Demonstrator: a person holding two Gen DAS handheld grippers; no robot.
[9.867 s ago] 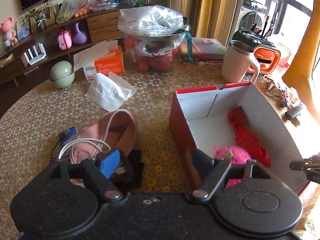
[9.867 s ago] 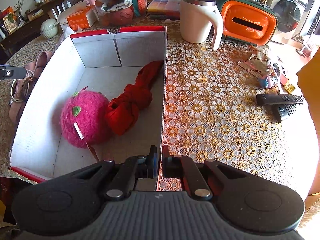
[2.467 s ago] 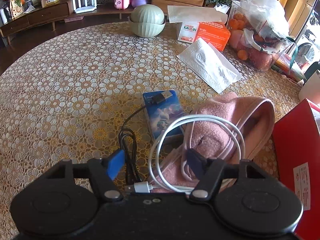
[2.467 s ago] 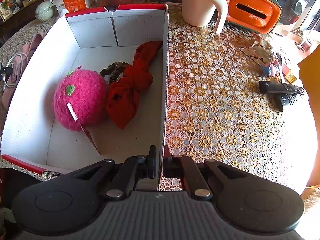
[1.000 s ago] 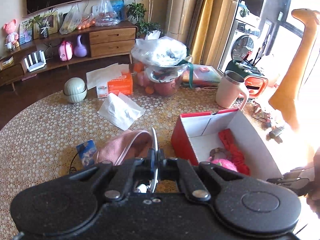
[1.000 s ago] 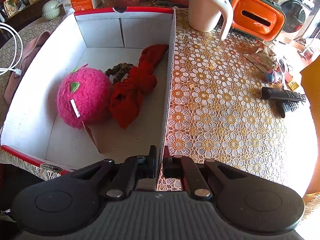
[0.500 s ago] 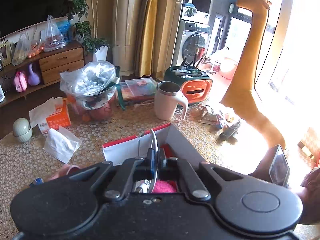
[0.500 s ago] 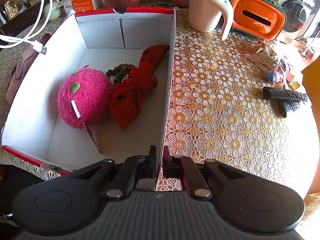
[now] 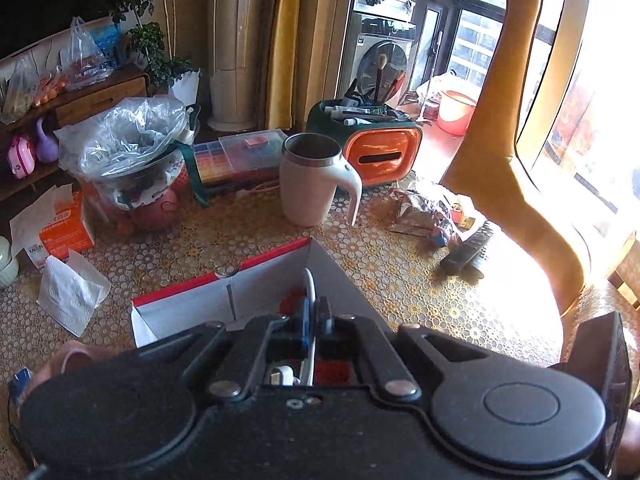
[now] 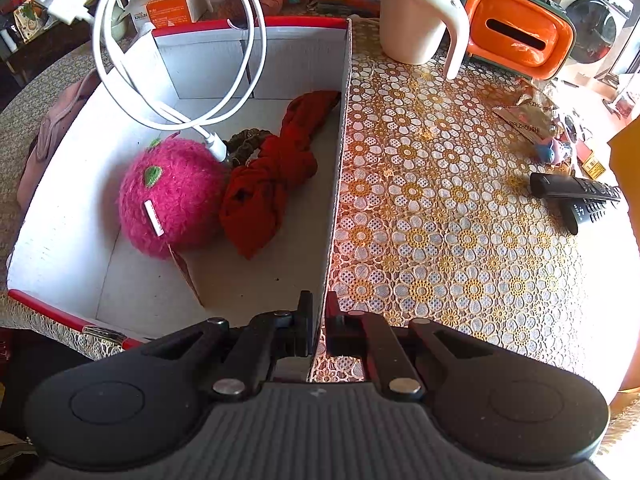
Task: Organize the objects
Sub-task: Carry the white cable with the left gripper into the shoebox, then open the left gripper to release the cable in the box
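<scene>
My left gripper (image 9: 314, 312) is shut on a coiled white cable (image 9: 310, 284) and holds it above the red-rimmed white box (image 9: 192, 304). In the right wrist view the cable (image 10: 256, 36) hangs in loops over the box, one plug touching the pink fuzzy ball (image 10: 172, 196). A red cloth (image 10: 272, 176) and a dark scrunchie (image 10: 244, 140) lie in the box. My right gripper (image 10: 318, 312) is shut on the box's right wall (image 10: 338, 168) at its near end.
A cream mug (image 10: 416, 16), an orange and green organiser (image 10: 516, 32), two remotes (image 10: 580, 196) and wrappers (image 10: 524, 116) are right of the box. A pink slipper (image 10: 44, 136), tissues (image 9: 68, 292), an orange carton (image 9: 64, 224) and a bagged bowl (image 9: 132, 168) are to the left.
My left gripper took the white cable off the pink slipper, lifted it and carried it right over the box, where it now dips inside. My right gripper stayed clamped on the box wall.
</scene>
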